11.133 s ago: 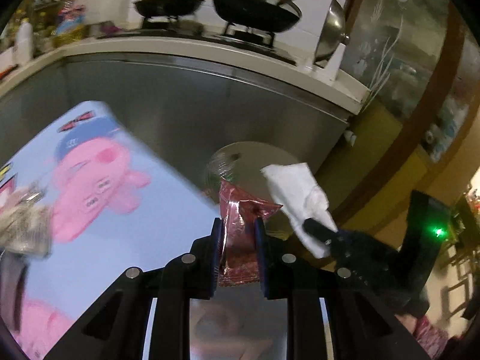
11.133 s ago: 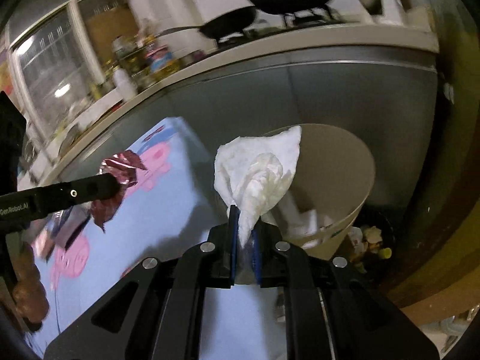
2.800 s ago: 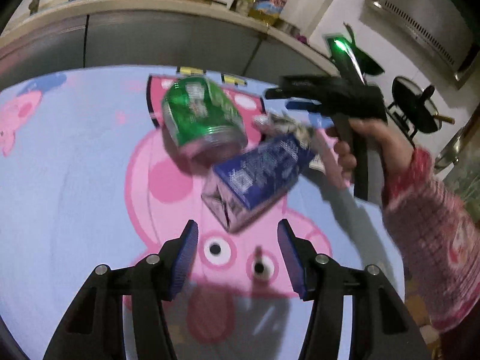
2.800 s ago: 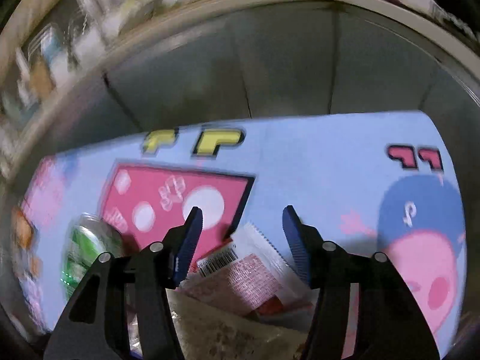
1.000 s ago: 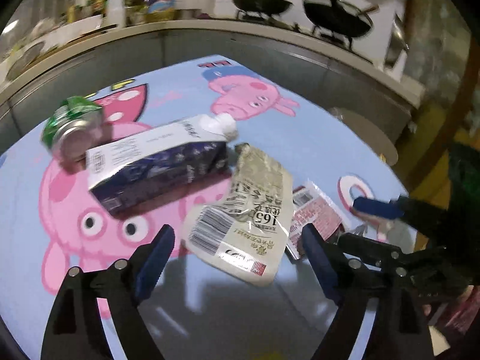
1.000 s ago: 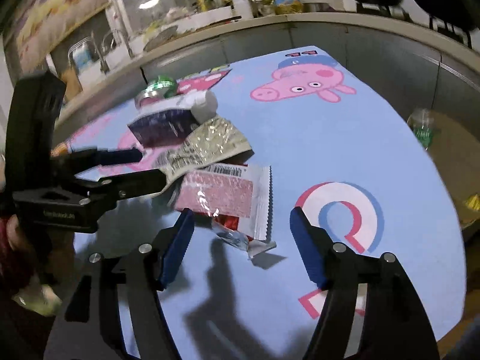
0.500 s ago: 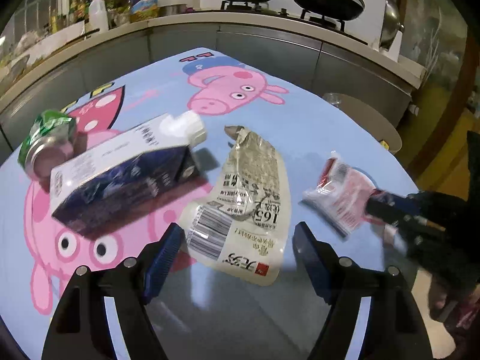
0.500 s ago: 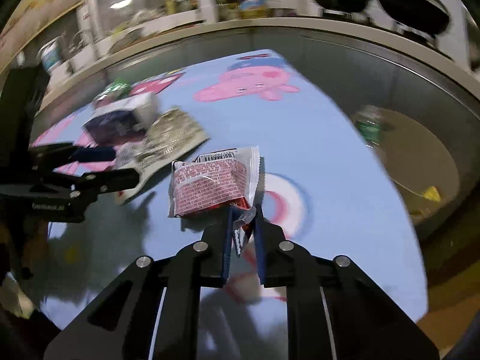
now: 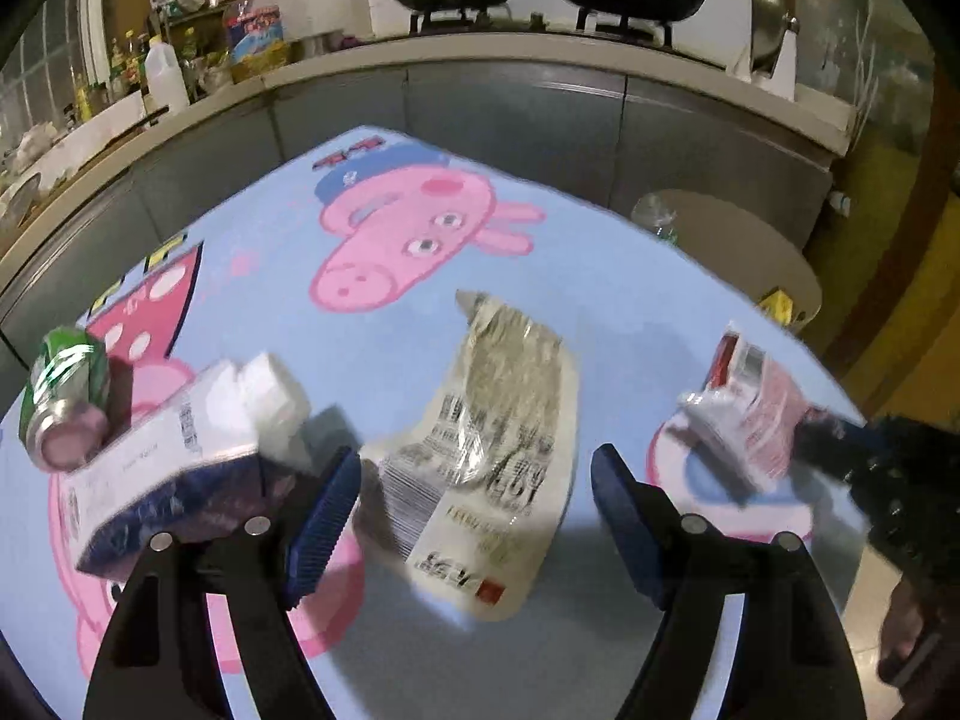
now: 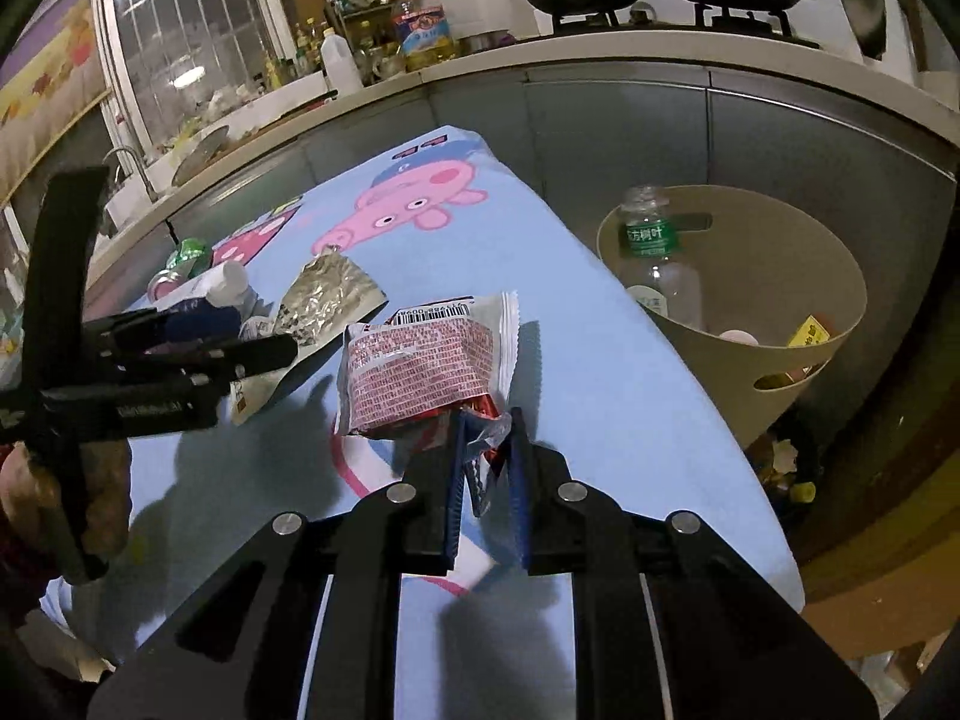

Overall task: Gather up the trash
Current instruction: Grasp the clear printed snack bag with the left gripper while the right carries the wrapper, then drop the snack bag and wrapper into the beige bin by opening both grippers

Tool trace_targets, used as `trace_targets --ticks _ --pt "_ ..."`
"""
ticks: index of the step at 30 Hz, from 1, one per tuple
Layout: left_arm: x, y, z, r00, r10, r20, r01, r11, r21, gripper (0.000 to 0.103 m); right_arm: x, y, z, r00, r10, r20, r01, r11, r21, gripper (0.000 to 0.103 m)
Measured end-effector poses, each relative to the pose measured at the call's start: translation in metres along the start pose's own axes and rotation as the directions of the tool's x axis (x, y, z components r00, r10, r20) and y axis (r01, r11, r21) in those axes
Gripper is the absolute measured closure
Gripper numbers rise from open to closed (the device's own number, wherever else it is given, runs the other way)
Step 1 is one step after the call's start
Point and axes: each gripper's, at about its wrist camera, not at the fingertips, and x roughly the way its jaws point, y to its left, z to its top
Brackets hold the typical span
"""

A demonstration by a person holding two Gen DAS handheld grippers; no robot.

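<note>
we see right gripper (image 10: 485, 468) jaws pinching red wrapper (image 10: 420, 375) by corner, could slip before bin (image 10: 780, 276) at 2 o'clock; left gripper (image 9: 474, 510) jaws opening, nothing gripped

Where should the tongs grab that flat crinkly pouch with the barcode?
Best guess: pinch the pouch by its near barcode end, which seems lifted off the tablecloth, coming in low from the near side. The flat, limp middle offers nothing to pinch, and the milk carton crowds its left side.
</note>
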Motion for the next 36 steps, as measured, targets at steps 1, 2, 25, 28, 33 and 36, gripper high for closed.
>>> trace_targets --ticks 1,2,25,28,33,36 --pt "-0.002 -0.001 0.004 1.0 0.002 0.01 -0.002 1.0 0.006 0.021 0.0 -0.002 0.0 1.0 0.003 0.002 -0.003 1.0 0.006 0.09" --pt "-0.001 -0.002 0.006 1.0 0.005 0.014 -0.005 1.0 0.014 0.019 0.001 -0.003 0.001 1.0 0.006 0.003 -0.006 1.0 0.011 0.09" --pt "0.064 -0.083 0.095 0.963 -0.248 -0.106 0.254 0.965 0.056 0.055 0.003 -0.102 0.036 0.991 -0.097 0.096 0.077 0.978 0.196 0.09" --pt "0.079 -0.11 0.113 0.954 -0.275 -0.12 0.285 0.956 0.075 0.055 0.009 -0.122 0.043 0.987 -0.13 0.091 0.106 0.968 0.228 0.09" --pt "0.099 -0.137 0.145 0.94 -0.318 -0.121 0.326 0.944 0.053 0.055 0.024 -0.149 0.059 0.978 -0.192 0.085 0.168 0.958 0.234 0.09" --pt "0.112 -0.15 0.166 0.93 -0.343 -0.129 0.348 0.937 0.021 0.053 0.03 -0.16 0.068 0.972 -0.221 0.08 0.197 0.952 0.234 0.086"
